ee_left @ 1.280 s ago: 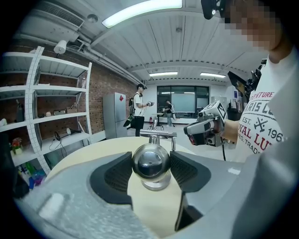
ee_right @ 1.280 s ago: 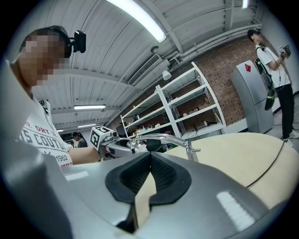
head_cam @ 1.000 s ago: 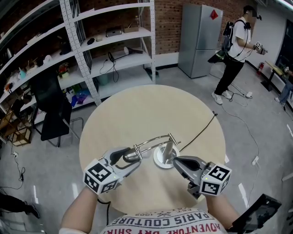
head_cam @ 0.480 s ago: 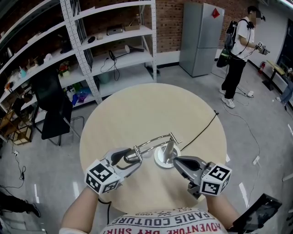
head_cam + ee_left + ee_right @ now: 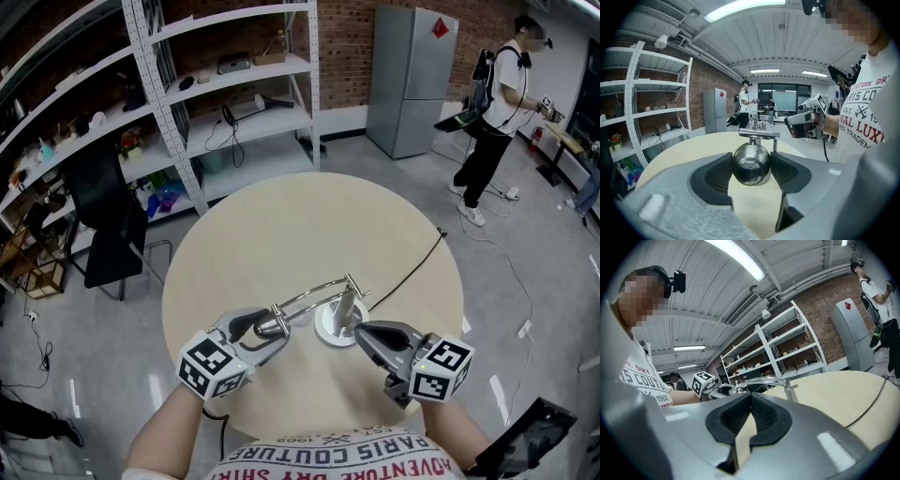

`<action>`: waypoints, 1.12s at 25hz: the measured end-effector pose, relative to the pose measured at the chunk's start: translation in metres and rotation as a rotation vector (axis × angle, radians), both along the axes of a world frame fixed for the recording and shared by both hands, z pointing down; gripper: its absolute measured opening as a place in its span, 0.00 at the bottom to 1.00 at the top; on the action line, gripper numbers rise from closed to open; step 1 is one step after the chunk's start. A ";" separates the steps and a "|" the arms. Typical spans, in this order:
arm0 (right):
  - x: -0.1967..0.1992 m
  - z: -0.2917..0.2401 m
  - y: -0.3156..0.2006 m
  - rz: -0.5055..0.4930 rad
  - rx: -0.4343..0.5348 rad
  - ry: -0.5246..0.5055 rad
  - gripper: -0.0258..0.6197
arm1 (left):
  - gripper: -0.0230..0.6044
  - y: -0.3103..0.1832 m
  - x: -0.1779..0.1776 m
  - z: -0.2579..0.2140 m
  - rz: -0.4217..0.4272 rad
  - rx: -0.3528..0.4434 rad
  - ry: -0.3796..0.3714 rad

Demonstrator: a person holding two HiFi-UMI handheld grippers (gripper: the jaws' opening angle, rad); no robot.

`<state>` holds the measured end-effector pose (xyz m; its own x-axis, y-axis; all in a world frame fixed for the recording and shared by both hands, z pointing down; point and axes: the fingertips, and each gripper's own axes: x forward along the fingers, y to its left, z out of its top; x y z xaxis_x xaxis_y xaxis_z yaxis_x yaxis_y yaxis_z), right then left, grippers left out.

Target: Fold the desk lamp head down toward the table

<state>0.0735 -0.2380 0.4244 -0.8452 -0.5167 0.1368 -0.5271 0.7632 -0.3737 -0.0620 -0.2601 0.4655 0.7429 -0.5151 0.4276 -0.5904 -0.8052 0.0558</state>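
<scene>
Down near the front edge of the round table [image 5: 281, 220], the left tongs [image 5: 265, 331] clamp the chrome lamp head [image 5: 751, 161] between both pads. The lamp's curved arm [image 5: 314, 288] runs back to its round base [image 5: 328, 328]. Just beside that base, the right tongs [image 5: 749, 418] sit closed and empty.

1 lamp [image 5: 330, 323], 2 grippers: L [image 5: 270, 326], R [image 5: 361, 330], 1 tbl [image 5: 281, 225], 1 fridge [image 5: 405, 80], 1 chair [image 5: 108, 225]

Round beige table [image 5: 281, 225] bears the lamp base [image 5: 324, 331]; black cable [image 5: 412, 266] trails rightward.
</scene>
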 end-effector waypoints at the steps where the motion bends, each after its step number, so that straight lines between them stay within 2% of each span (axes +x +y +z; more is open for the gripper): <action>1: 0.000 0.000 0.000 0.001 -0.001 0.000 0.04 | 0.43 0.000 0.000 0.002 0.000 -0.002 -0.001; 28: 0.004 0.015 -0.003 0.020 -0.034 0.014 0.04 | 0.43 -0.004 0.007 0.045 0.017 -0.028 0.007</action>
